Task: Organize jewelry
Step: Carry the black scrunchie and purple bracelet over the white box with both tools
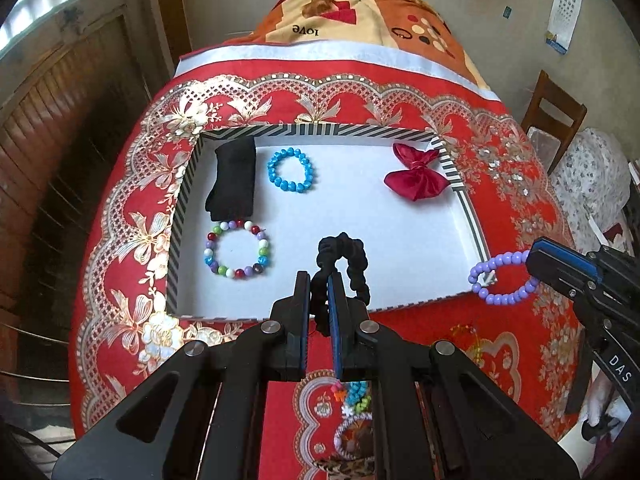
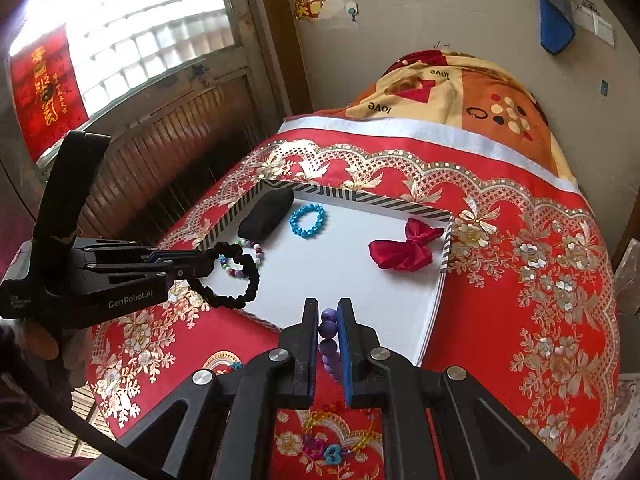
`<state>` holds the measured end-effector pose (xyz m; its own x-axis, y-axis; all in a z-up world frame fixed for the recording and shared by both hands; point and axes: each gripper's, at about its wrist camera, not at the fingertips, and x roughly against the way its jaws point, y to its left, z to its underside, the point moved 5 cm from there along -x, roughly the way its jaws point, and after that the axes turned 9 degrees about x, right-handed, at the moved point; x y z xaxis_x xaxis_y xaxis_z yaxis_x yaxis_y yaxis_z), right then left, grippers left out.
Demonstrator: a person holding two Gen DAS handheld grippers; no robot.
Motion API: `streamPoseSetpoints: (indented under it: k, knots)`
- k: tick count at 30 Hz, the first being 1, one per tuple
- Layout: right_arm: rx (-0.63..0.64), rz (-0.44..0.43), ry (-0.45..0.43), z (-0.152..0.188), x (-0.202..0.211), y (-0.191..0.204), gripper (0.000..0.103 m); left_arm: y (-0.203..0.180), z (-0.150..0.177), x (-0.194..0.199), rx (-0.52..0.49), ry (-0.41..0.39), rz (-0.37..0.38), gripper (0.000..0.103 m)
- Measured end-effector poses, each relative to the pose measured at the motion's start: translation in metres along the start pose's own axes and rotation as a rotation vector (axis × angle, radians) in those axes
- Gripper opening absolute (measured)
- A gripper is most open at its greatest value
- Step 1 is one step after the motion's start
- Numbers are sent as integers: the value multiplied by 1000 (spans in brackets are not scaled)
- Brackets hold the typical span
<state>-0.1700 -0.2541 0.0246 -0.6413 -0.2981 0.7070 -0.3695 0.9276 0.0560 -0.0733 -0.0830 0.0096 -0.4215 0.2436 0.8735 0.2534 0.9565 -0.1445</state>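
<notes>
From the left wrist camera, the left gripper is pinching a black scrunchie between closed jaws, the loop hanging over the near part of the white tray. Inside the tray, a multicolored bead bracelet is lying at nine o'clock from the scrunchie, a black cloth and a blue bracelet toward eleven o'clock, and a red bow toward one o'clock. At three o'clock the right gripper is clamping a purple bead bracelet, which is dangling over the tray's near right corner.

From the right wrist camera, the right gripper is squeezing the purple beads with jaws closed on them, above the tray's near edge. At nine o'clock the left gripper is gripping the scrunchie. The bow is resting at one o'clock, the blue bracelet at twelve. All is sitting on a red floral tablecloth.
</notes>
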Motion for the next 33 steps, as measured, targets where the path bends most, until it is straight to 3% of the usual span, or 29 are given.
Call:
streamPoseSetpoints:
  k: [20,26,33]
  knots:
    - [-3,-39,83,-34,-84,-20,9,9,-29,-60,30,86,-8,7]
    - [8,-57,100,-52,-110,-20,9,17,-38,-79,85,132,43,7]
    - [17,-80,105,-81,-144,-25,9,29,-47,-101,119,159,28,7]
